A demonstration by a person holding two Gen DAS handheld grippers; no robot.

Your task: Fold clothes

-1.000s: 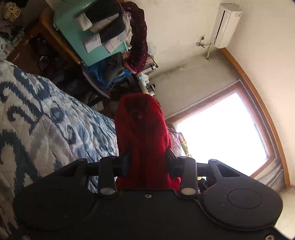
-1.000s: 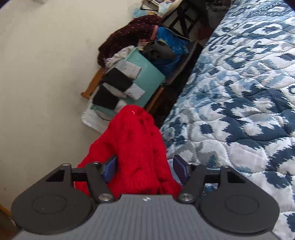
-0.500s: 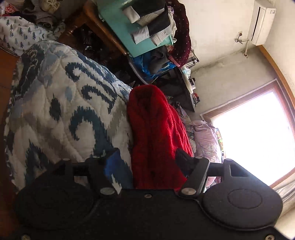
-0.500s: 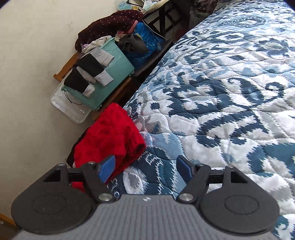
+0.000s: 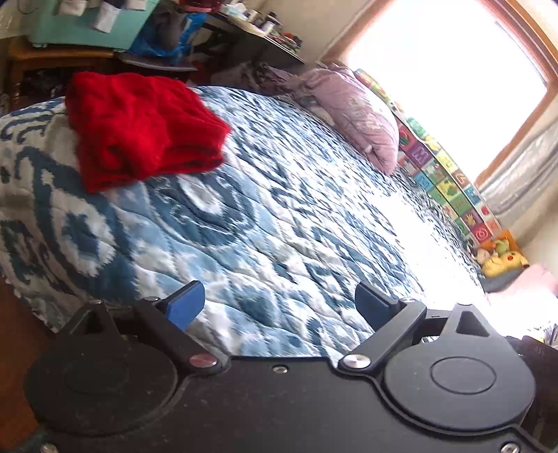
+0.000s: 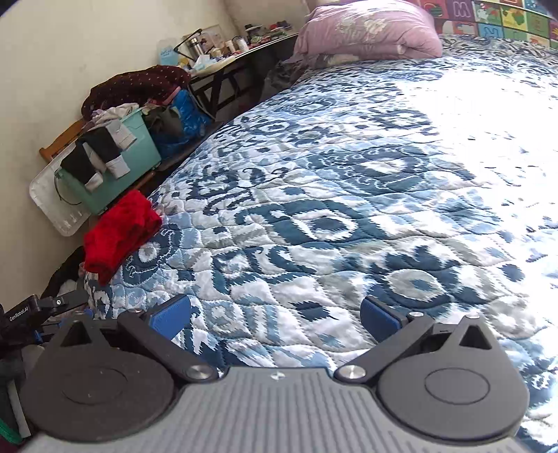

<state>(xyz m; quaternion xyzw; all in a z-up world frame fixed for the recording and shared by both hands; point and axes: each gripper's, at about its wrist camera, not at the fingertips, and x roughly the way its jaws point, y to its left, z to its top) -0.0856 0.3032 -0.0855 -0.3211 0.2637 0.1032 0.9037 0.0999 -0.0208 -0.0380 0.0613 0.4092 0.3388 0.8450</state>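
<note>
The red sweater (image 5: pixel 139 129) lies folded in a compact bundle at the corner of the bed (image 5: pixel 279 223), on the blue-and-white patterned quilt, near the edge; in the right wrist view the same bundle (image 6: pixel 120 230) sits at the quilt's left margin, part of it hanging over the side. Neither tool touches it.

The left tongs (image 5: pixel 279 303) stand wide apart over bare quilt, nothing between the blue pads. The right tongs (image 6: pixel 275 317) are likewise spread and empty, well apart from the sweater.

A lilac pillow (image 6: pixel 366 31) rests at the head of the bed. Beyond the bed's far edge a teal bin (image 6: pixel 115 170) carries grey and black garments draped over its rim, with a dark dotted garment (image 6: pixel 139 85) heaped behind it — the contents of the bin are hidden. A cluttered bench (image 6: pixel 237 52) stands against the wall; its small items are too small to identify.

The window (image 5: pixel 446 69) is blown out to white, and the sunlit stretch of quilt is washed out, its pattern lost. A yellow plush toy (image 5: pixel 502 258) lies by the far wall.
</note>
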